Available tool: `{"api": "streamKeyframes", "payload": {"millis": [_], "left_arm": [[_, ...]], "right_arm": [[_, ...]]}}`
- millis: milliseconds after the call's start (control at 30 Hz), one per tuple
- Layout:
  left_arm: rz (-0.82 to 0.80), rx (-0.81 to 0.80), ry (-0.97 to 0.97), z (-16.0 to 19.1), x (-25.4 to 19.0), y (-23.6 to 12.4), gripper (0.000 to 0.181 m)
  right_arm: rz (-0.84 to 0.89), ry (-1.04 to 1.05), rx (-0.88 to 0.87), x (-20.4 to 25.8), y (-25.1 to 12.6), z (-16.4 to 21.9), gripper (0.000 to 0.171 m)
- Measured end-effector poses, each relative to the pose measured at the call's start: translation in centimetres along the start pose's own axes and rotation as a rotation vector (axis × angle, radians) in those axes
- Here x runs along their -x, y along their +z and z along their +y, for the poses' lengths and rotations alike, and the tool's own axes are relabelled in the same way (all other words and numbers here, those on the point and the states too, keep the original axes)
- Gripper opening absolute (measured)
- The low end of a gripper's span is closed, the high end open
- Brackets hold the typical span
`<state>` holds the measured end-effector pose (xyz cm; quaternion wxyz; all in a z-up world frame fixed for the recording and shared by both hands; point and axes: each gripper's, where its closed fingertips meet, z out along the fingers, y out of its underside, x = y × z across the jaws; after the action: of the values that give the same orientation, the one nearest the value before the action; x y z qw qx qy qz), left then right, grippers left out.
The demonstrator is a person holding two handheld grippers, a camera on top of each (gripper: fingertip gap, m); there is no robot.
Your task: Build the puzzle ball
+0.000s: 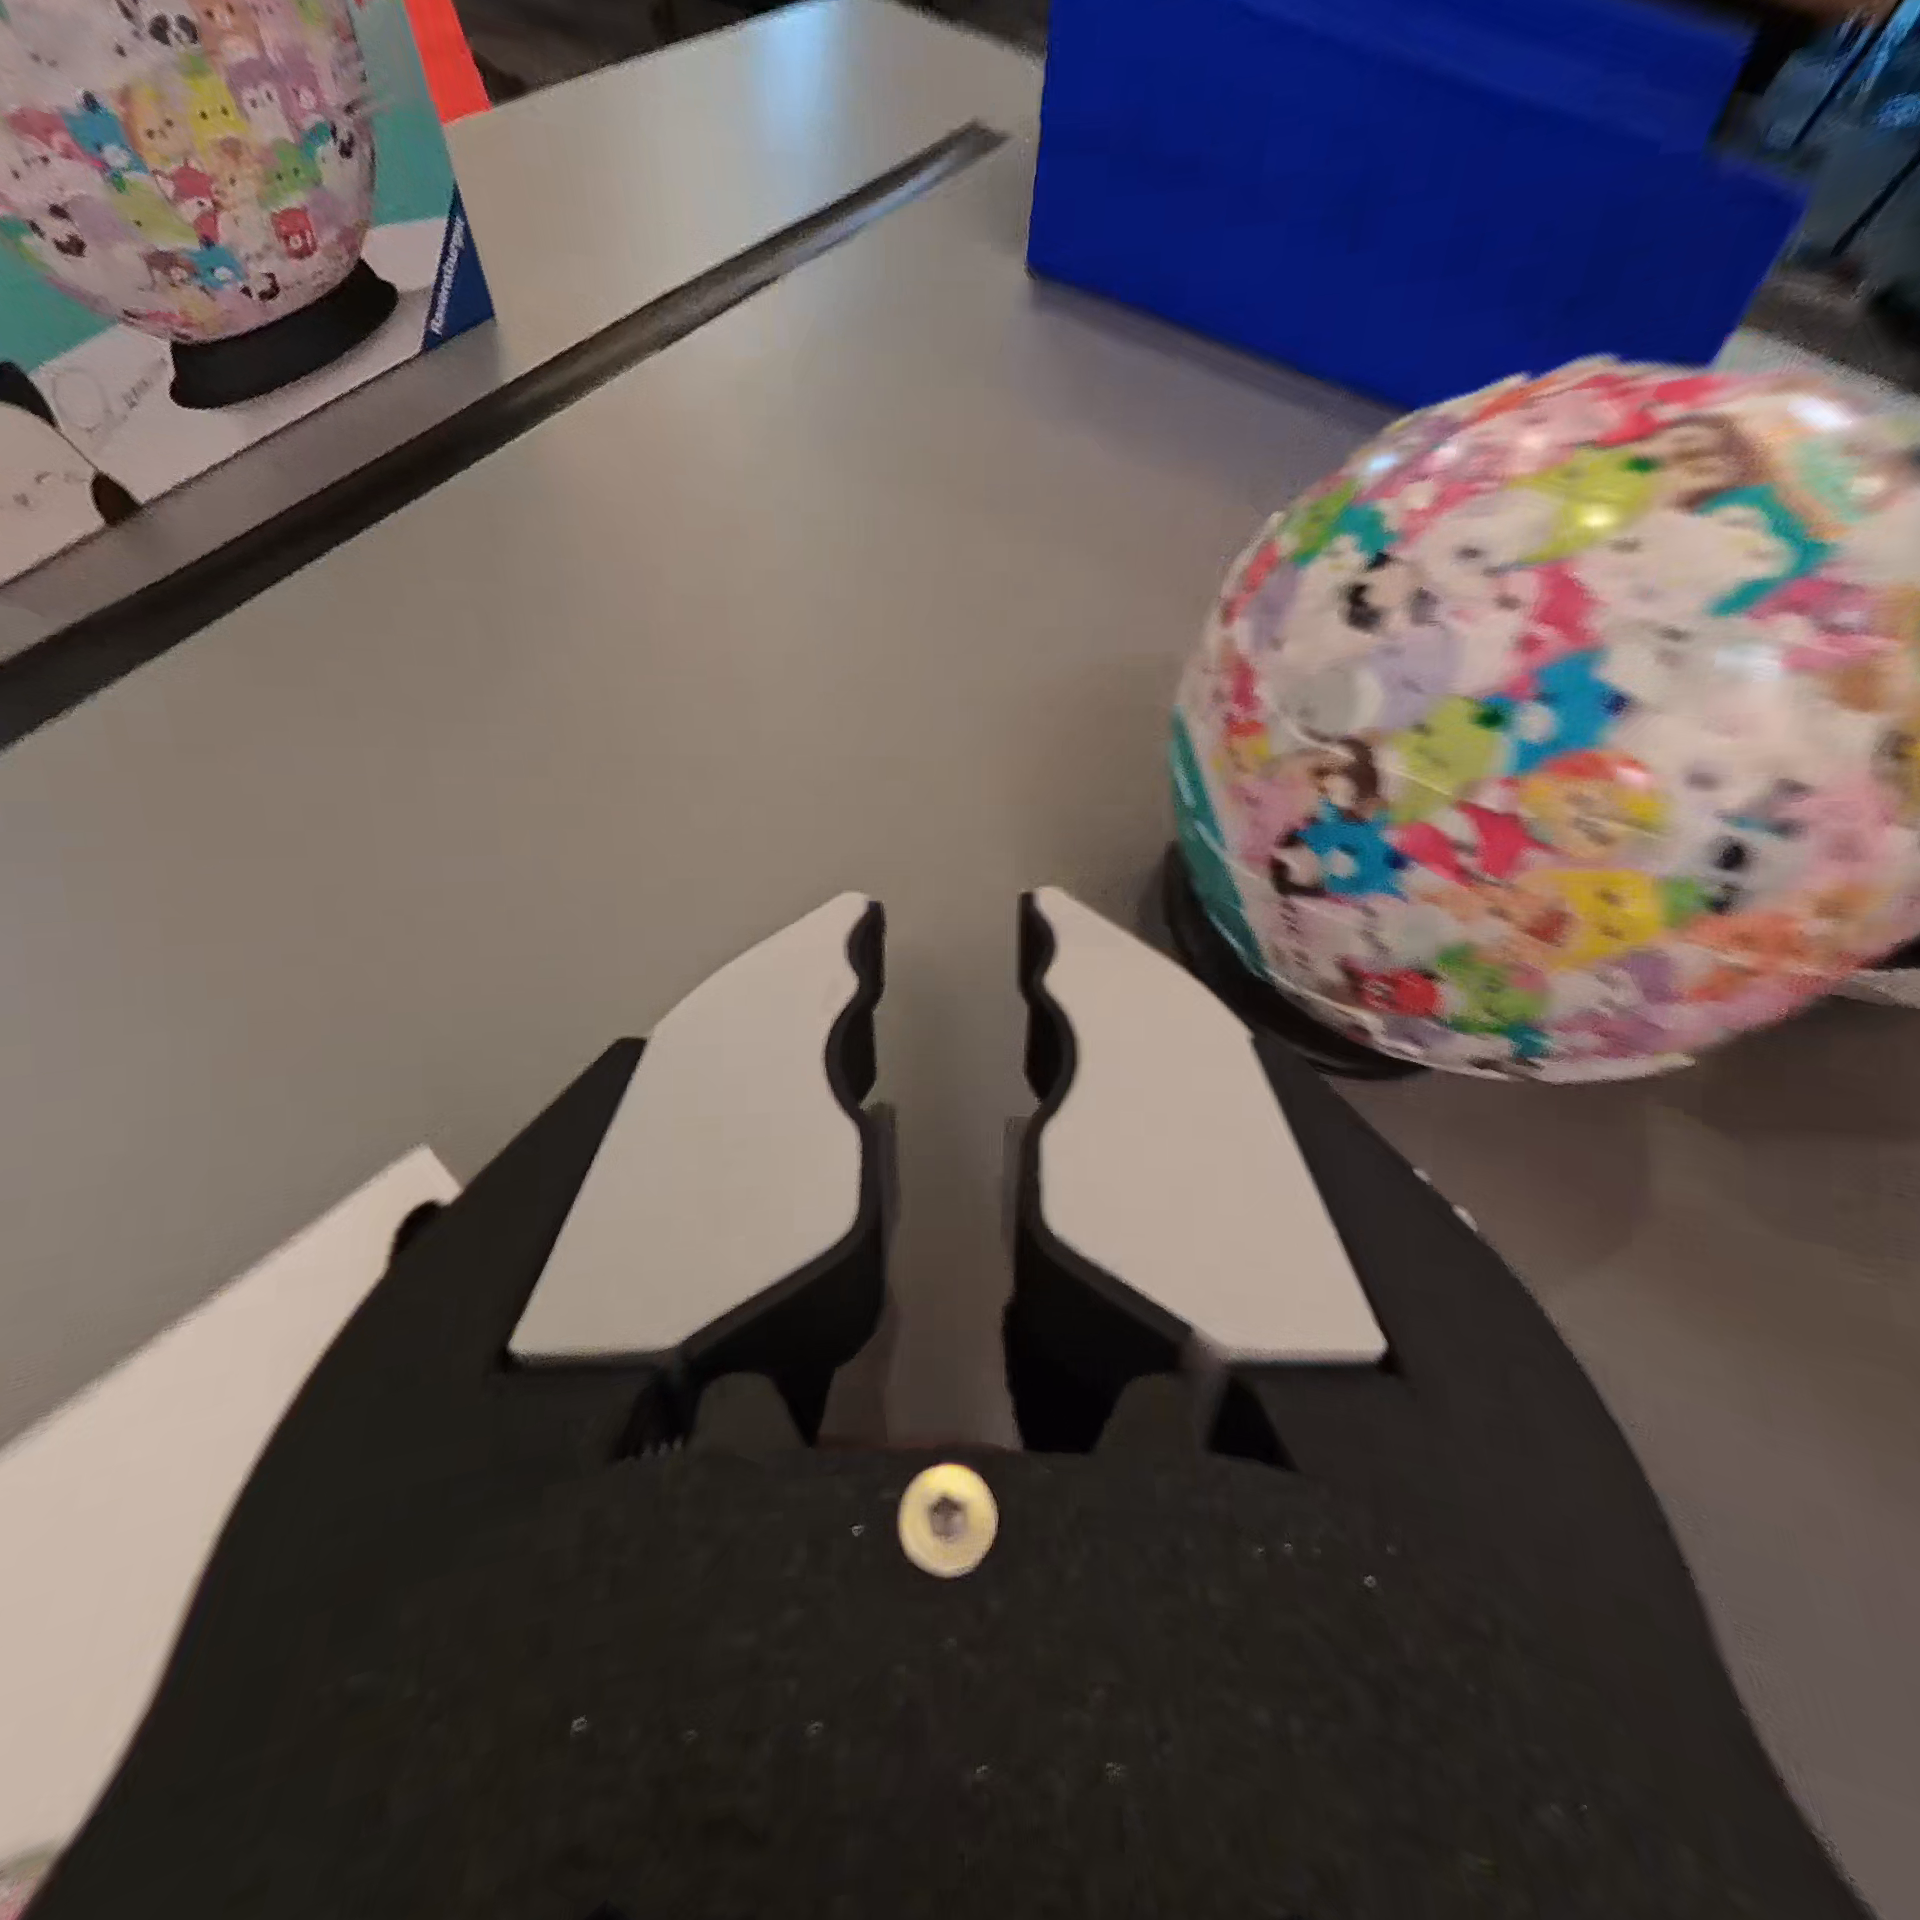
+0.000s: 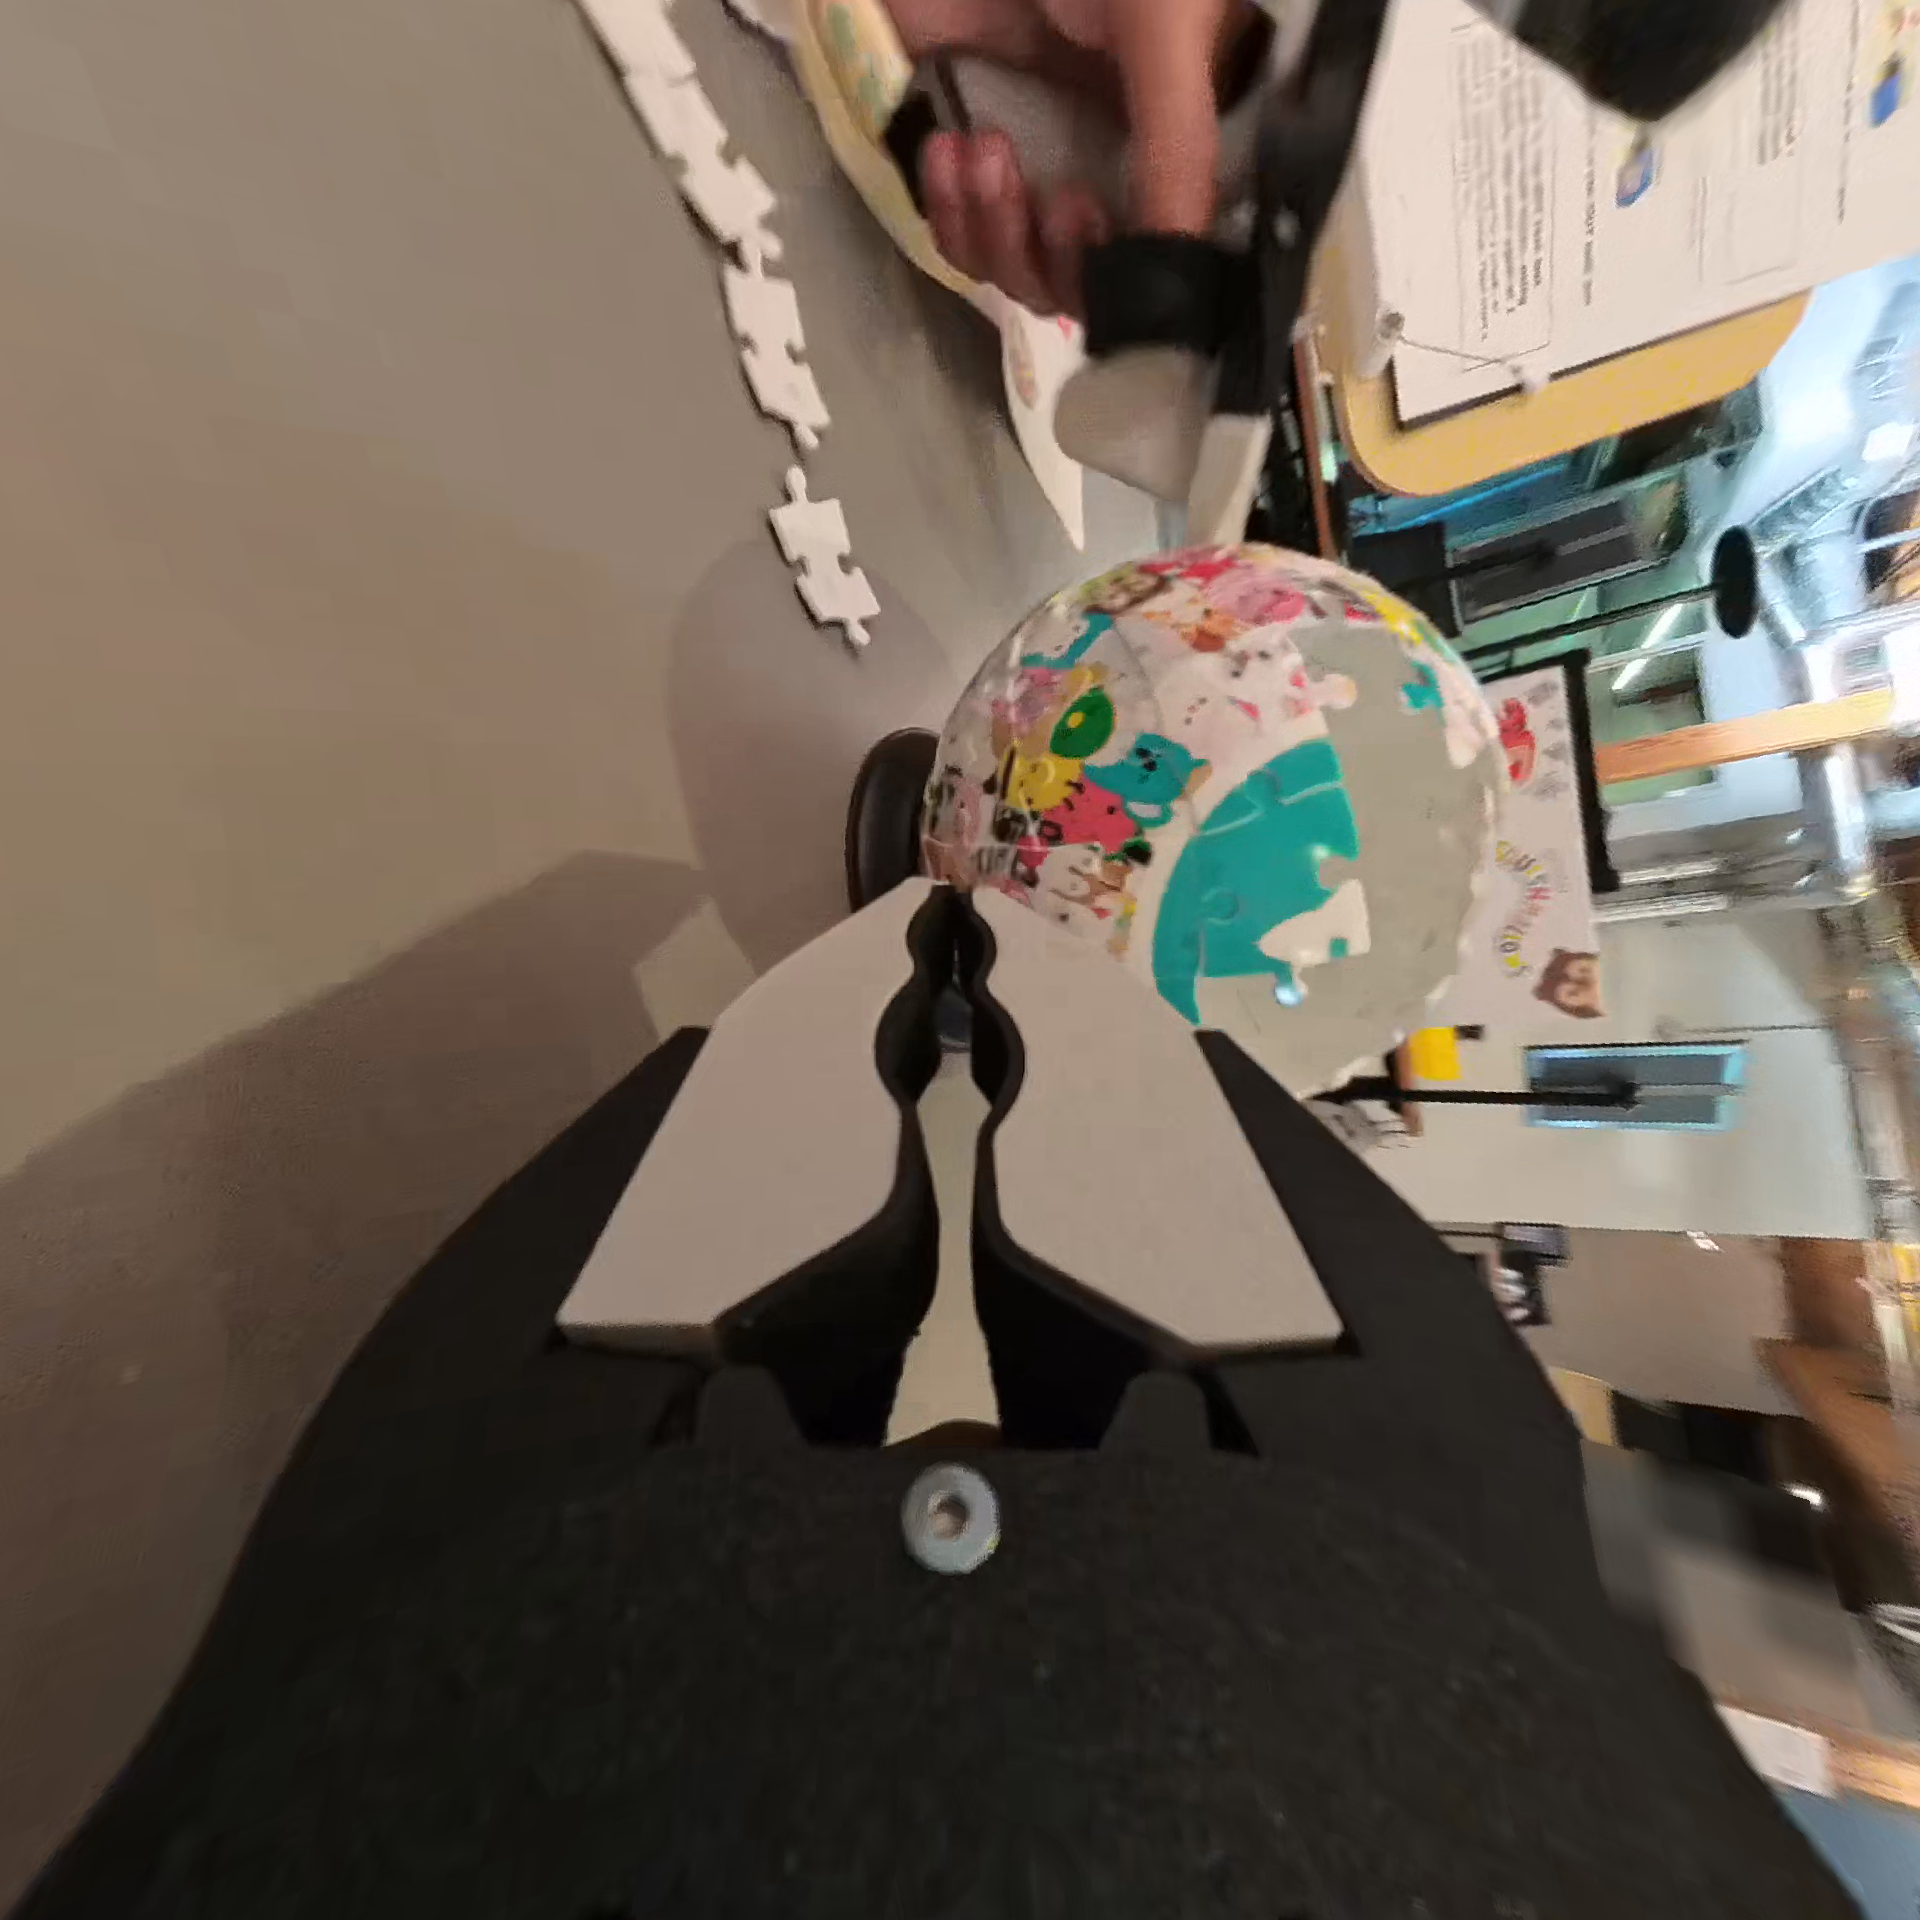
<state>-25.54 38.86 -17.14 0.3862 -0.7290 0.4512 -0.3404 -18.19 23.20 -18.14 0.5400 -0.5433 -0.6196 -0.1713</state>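
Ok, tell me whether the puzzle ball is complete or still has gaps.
Still has gaps. The right wrist view shows the puzzle ball with a large opening in its shell, and loose white pieces lie on the table.

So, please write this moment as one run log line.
left gripper: open, empty | right gripper: shut, empty, beside puzzle ball | ball: on stand, gap unfilled

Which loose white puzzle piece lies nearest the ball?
The single piece lying apart at the end of the row, closest to the ball; the others sit interlocked in a chain farther away.
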Motion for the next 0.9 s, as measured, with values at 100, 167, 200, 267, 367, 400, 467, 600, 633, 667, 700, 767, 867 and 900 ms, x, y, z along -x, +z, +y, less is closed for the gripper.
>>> {"api": "streamKeyframes", "payload": {"millis": [100, 167, 200, 267, 367, 400, 467, 600, 633, 667, 700, 767, 867, 900], "left_arm": [[0.009, 0.08, 0.075, -1.0, 1.2, 2.6, 0.0], [0.141, 0.154, 0.048, -1.2, 0.2, 4.3, 0.0], [0.2, 0.198, 0.04, -0.9, -0.3, 5.0, 0.0], [0.274, 0.269, 0.056, -0.1, -1.1, 6.0, 0.0], [0.33, 0.32, 0.084, 1.0, -2.2, 6.7, 0.0], [0.329, 0.34, 0.103, 1.4, -2.4, 6.9, 0.0], [0.34, 0.37, 0.133, 2.2, -2.9, 7.1, 0.0], [0.353, 0.387, 0.143, 2.3, -3.3, 7.5, 0.0], [0.355, 0.387, 0.142, 2.3, -3.3, 7.6, 0.0], [0.355, 0.386, 0.14, 2.2, -3.3, 7.6, 0.0], [0.353, 0.385, 0.139, 2.2, -3.2, 7.7, 0.0], [0.35, 0.384, 0.14, 2.2, -3.2, 7.7, 0.0], [0.35, 0.389, 0.143, 2.3, -3.2, 7.6, 0.0], [0.35, 0.387, 0.142, 2.3, -3.2, 7.6, 0.0]], "right_arm": [[0.067, -0.074, 0.024, -0.3, 0.3, -0.3, 0.0], [0.104, -0.082, 0.027, -0.7, 0.2, -0.5, 0.0], [0.106, -0.073, 0.039, -0.6, 0.2, -0.3, 0.0], [0.111, -0.066, 0.055, -0.4, 0.3, 0.0, 0.0], [0.137, -0.074, 0.057, -0.7, 0.6, 0.3, 0.0], [0.131, -0.067, 0.067, -0.7, 0.8, 0.4, 0.0], [0.129, -0.05, 0.071, -0.8, 0.8, 0.5, 0.0], [0.111, -0.05, 0.059, -0.3, 0.4, 0.6, 0.0], [0.116, -0.064, 0.068, -0.4, 0.6, 0.7, 0.0], [0.118, -0.067, 0.079, -0.5, 0.8, 0.9, 0.0], [0.104, -0.06, 0.073, -0.4, 1.0, 0.9, 0.0], [0.104, -0.049, 0.074, -0.4, 0.9, 0.8, 0.0], [0.123, -0.066, 0.055, -0.6, 0.2, 0.3, 0.0], [0.127, -0.064, 0.059, -0.7, 0.2, 0.2, 0.0]]}}
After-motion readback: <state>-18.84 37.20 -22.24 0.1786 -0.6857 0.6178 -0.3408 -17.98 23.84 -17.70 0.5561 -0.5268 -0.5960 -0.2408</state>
